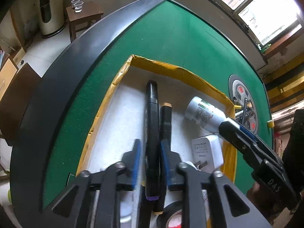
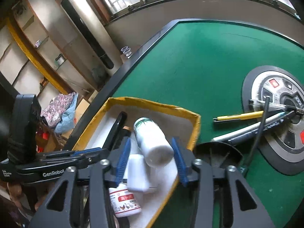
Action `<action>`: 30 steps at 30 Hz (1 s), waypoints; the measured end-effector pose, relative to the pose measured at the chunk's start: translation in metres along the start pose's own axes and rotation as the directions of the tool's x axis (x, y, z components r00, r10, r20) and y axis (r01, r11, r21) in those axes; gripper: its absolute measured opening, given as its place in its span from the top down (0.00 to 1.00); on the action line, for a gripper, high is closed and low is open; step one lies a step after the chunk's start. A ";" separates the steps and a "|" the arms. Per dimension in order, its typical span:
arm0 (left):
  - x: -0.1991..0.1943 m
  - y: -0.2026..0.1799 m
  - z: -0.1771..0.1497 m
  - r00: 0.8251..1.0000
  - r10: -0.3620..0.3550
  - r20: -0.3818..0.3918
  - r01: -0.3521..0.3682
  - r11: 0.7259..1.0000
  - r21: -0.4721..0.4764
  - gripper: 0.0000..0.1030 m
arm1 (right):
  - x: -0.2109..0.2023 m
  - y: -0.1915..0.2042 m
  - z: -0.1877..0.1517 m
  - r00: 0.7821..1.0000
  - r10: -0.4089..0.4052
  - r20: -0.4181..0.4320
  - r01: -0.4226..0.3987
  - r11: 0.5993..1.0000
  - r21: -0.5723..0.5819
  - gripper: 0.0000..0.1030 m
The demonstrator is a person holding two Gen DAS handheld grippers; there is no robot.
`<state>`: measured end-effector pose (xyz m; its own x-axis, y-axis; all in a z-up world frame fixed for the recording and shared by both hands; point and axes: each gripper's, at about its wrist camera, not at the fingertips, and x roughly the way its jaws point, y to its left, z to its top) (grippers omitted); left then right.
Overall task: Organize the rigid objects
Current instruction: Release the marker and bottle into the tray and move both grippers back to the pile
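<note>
Left wrist view, left to right. The green felt worktop carried a shallow box with yellow taped edges and a white lining. The left tool stood over the box, its blue pads parted. A black marker lay lengthwise between them; a gap showed on the left pad's side, and contact on the right side could not be judged. A second dark marker with a tan end lay just beside it, to the right. A roll of black tape sat low in the frame. Further right, a white charger plug lay in the box near its right wall. Above it a white bottle lay tilted, its cap end at the tip of the right tool.

Right wrist view, left to right. The left tool reached in from the left side over the box. The black marker lay inside along the left part. A small labelled bottle lay low in the box. The right tool had its pads spread. The white bottle lay between them, blurred, with clear space on both sides, resting against the charger plug. Right of the box, a yellow pen and grey pens lay on the worktop by a round centre panel.
</note>
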<state>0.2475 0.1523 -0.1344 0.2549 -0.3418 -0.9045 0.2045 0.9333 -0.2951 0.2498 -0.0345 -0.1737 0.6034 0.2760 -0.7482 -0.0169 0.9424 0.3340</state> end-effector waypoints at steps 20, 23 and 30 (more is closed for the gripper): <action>-0.048 -0.119 -0.055 0.984 0.006 0.176 -0.045 0.975 0.216 0.44 | -0.102 -0.154 -0.047 0.987 0.021 0.157 -0.069 0.950 0.305 0.49; -0.035 -0.153 -0.052 0.989 0.003 0.149 -0.044 0.961 0.273 0.44 | -0.093 -0.178 -0.056 0.988 0.033 0.149 -0.087 0.923 0.375 0.49; 0.015 -0.219 -0.025 0.995 0.044 0.094 -0.075 0.928 0.364 0.48 | -0.107 -0.191 -0.060 0.980 0.035 0.195 -0.113 0.905 0.409 0.50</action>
<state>0.1831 -0.0543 -0.0914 0.3513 -0.3096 -0.8836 0.5148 0.8521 -0.0939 0.1406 -0.2326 -0.1920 0.7460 0.2663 -0.6104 0.2426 0.7449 0.6215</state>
